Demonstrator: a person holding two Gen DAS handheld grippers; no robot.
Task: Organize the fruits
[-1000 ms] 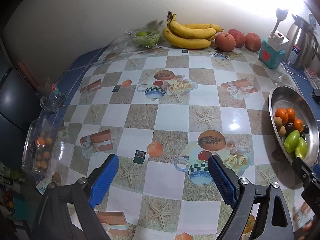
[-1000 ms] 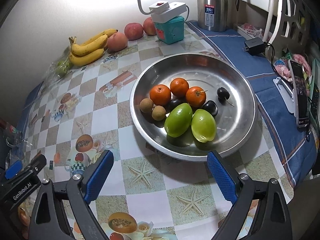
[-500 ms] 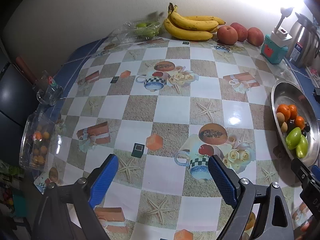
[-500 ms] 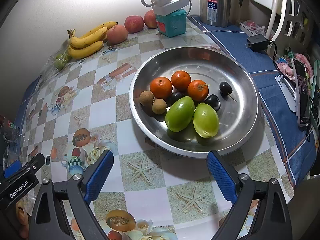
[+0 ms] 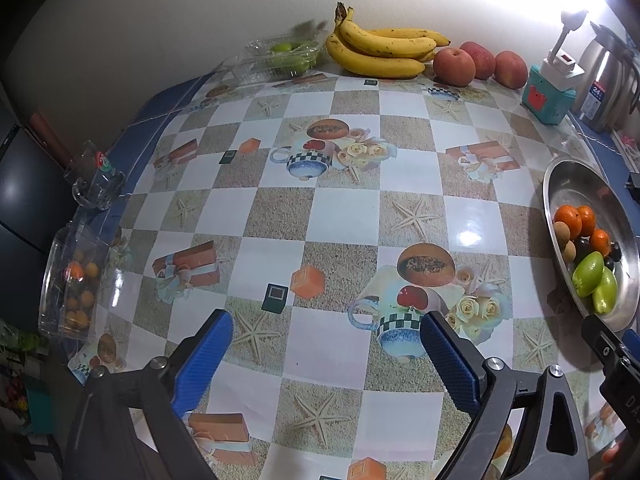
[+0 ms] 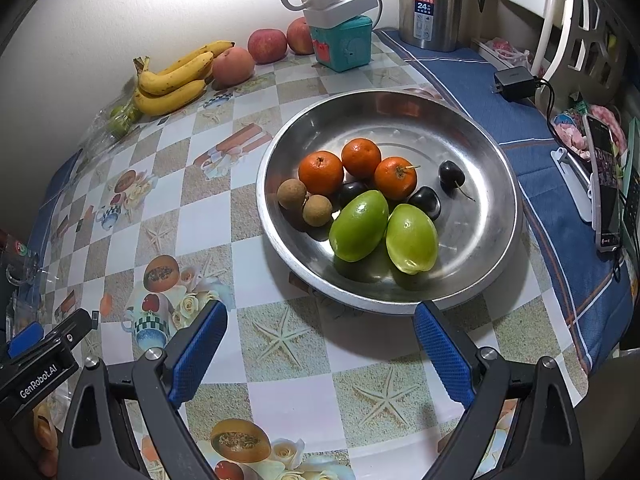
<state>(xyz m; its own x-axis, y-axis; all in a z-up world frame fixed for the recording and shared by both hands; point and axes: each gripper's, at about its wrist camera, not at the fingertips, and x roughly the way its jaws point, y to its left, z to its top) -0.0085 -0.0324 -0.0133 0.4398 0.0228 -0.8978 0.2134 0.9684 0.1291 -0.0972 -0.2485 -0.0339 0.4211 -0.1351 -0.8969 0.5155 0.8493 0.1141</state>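
Observation:
A steel bowl [image 6: 492, 208] holds three oranges [image 6: 321, 172], two green mangoes [image 6: 359, 226], two brown longans [image 6: 292, 193] and dark cherries [image 6: 451, 173]. It also shows at the right of the left wrist view [image 5: 576, 178]. Bananas [image 5: 380, 50] and three peaches [image 5: 454, 63] lie by the far wall. My right gripper [image 6: 320, 340] is open and empty just in front of the bowl. My left gripper [image 5: 326, 348] is open and empty above the middle of the table.
A clear box of green fruit [image 5: 280, 58] sits at the far left. A clear box of small orange fruit [image 5: 74, 280] and a glass [image 5: 96, 184] stand at the left edge. A teal box with lamp [image 6: 344, 42], a steel kettle [image 6: 430, 4] and a charger [image 6: 514, 82] stand behind the bowl.
Both grippers have pulled back and risen a little from the table, so the fruits look farther away. Both stay open and empty.

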